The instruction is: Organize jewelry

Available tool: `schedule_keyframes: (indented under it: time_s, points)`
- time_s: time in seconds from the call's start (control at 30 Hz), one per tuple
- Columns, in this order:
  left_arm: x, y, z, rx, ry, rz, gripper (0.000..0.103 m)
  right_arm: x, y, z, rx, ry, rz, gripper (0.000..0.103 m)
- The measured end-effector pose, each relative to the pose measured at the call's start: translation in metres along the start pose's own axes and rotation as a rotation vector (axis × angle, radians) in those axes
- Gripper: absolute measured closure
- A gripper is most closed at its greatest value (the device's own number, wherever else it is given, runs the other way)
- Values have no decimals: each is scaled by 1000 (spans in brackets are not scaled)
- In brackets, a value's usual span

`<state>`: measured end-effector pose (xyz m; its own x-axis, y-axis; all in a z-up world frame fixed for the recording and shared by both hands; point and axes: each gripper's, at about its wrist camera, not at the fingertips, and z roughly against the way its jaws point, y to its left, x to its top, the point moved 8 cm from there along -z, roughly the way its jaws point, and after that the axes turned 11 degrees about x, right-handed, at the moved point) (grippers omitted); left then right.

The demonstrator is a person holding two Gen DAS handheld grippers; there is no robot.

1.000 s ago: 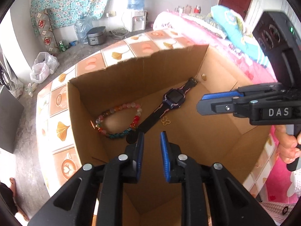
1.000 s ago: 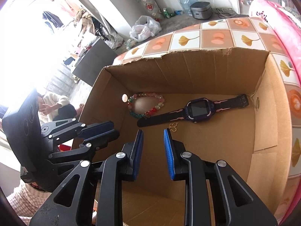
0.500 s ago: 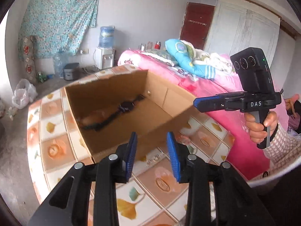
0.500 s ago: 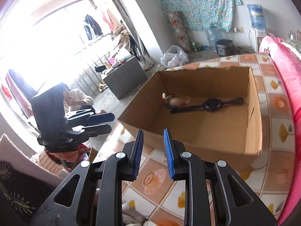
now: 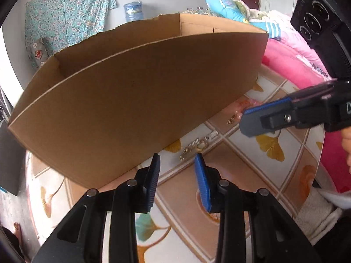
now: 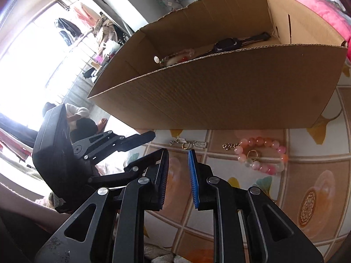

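Right wrist: round glossy pink bead bracelet (image 6: 262, 157) nr corrugated cardboard box (image 6: 219, 96)

counter (image 6: 311, 175): tiled, ginkgo-leaf print | cardboard box (image 6: 219, 100): upper centre | pink bead bracelet (image 6: 261, 155), small metal pieces (image 6: 188, 143): centre, below box

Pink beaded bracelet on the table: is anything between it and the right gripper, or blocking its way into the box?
Nothing visible lies between the right gripper and the pink beaded bracelet; only bare tiled tabletop. A small gold ring sits inside its loop. The brown cardboard box's near wall stands between bracelet and interior, so it must go over.
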<state>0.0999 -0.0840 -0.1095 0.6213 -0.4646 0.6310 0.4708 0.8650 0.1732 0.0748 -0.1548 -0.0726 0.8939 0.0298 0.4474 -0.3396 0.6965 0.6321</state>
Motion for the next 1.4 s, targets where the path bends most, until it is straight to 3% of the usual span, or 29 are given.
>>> schedule_keyframes:
  time_s: [0.23, 0.4, 0.47, 0.7, 0.9, 1.07, 1.4]
  points:
    - [7, -11, -13, -28, -8, -35, 80, 4, -4, 3, -2, 9, -11, 84]
    - [5, -12, -13, -45, -7, -30, 99, 4, -6, 3, -3, 9, -7, 84]
    - [4, -11, -12, -47, -8, -32, 102, 3, -9, 3, -12, 6, 3, 84]
    - [-6, -9, -2, -48, 9, -13, 102, 5, -3, -4, -87, 4, 90, 84]
    - [-23, 3, 10, -17, 38, 39, 102, 7, 8, -16, -204, 25, 246, 84]
    - [-28, 4, 11, -12, 36, 58, 102, 5, 4, -29, -282, 90, 386, 84]
    - [-31, 7, 12, -23, 36, 66, 102, 6, 2, -56, -342, 204, 573, 84]
